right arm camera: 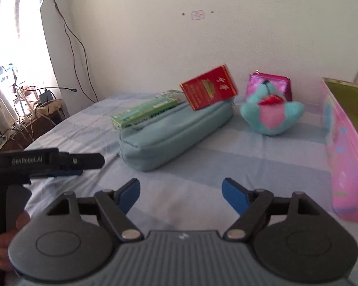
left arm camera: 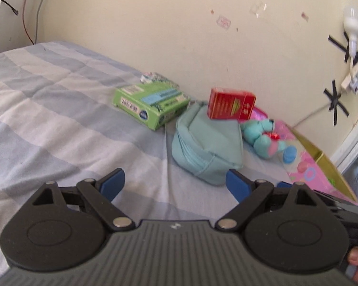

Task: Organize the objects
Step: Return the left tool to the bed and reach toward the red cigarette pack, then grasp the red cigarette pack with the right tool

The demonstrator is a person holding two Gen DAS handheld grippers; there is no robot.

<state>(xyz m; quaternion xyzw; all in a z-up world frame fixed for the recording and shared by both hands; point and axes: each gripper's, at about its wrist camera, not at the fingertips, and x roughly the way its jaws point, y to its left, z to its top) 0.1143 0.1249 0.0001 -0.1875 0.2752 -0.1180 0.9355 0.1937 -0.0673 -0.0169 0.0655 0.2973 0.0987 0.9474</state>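
Observation:
A light teal pouch [left arm camera: 207, 147] [right arm camera: 176, 131] lies on the bed. A red box [left arm camera: 230, 106] [right arm camera: 208, 87] rests tilted on its far end. A green box [left arm camera: 152, 103] [right arm camera: 145, 112] lies beside the pouch, with a smaller patterned pack [left arm camera: 158, 78] behind it. A teal and pink plush toy [left arm camera: 262, 135] [right arm camera: 272, 114] sits to the right, a shiny magenta purse [right arm camera: 279, 84] behind it. My left gripper [left arm camera: 175, 183] is open and empty, just short of the pouch; it shows from the side in the right wrist view [right arm camera: 69, 164]. My right gripper [right arm camera: 181, 191] is open and empty.
The bed has a blue and white checked cover [left arm camera: 59, 109]. A pink open box [right arm camera: 346, 157] [left arm camera: 310, 166] stands at the right with a blue disc [left arm camera: 289, 153] by it. The wall runs behind the objects. Cables and clutter [right arm camera: 28, 102] sit left of the bed.

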